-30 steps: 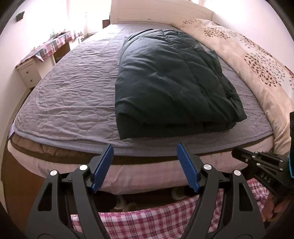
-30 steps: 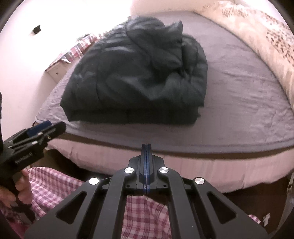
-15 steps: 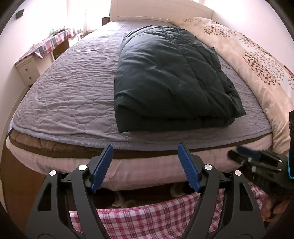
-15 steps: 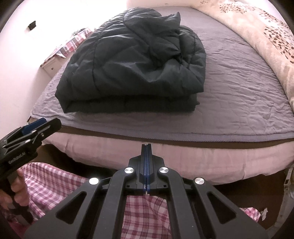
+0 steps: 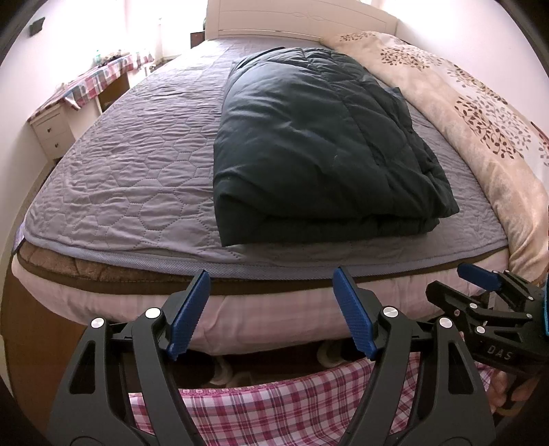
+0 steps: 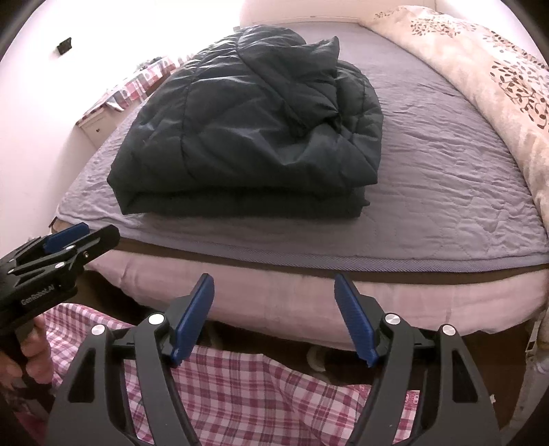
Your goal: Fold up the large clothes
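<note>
Dark navy quilted puffer jacket [image 5: 319, 151] lies folded into a thick rectangular stack on the grey-purple quilted bedspread [image 5: 130, 164], near the foot edge of the bed, touched by neither tool. Left gripper [image 5: 272, 310]: jaws wide, nothing between them, held off the bed edge. Right gripper [image 6: 272, 317]: same, wide and empty. Left wrist view only: smooth top panel of the jacket, white headboard [image 5: 295, 20], white drawer unit [image 5: 51, 132]. Right wrist view only: bunched hood or sleeve fabric piled on the stack's top right. Beige floral duvet [image 5: 480, 113] runs along the bed's right side. Pink plaid fabric [image 6: 247, 398] lies below both tools.
</note>
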Demonstrator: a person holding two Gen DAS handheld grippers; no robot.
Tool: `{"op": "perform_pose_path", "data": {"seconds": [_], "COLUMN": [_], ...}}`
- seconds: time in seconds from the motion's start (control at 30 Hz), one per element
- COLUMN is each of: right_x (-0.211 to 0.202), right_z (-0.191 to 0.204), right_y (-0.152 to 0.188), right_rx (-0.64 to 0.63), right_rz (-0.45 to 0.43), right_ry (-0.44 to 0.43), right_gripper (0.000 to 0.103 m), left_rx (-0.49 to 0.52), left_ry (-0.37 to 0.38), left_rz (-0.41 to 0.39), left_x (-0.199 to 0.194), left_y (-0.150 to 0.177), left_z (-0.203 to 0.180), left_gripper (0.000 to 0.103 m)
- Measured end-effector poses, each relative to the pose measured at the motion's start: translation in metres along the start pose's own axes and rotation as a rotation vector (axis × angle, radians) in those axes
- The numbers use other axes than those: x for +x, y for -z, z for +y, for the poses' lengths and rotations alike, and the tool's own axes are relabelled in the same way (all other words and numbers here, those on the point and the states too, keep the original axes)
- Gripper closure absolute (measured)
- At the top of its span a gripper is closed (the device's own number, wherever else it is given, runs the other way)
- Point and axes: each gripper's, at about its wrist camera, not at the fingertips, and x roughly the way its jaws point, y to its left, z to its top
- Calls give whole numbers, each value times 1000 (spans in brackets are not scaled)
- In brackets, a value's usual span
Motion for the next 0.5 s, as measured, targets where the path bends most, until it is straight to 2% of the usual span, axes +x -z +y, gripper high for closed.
{"op": "perform_pose_path", "data": {"seconds": [0.5], "right_x": [-9], "right_z": [2], "right_y": [0], "right_rx": [-12], "right_rz": [-37], "right_ry": [21], "right_gripper": [29], "left_rx": [-11], "left_ry": [-13], "left_rz": [-6], "left_x": [-5], "left_y": [1], "left_z": [3], "left_gripper": [29]}}
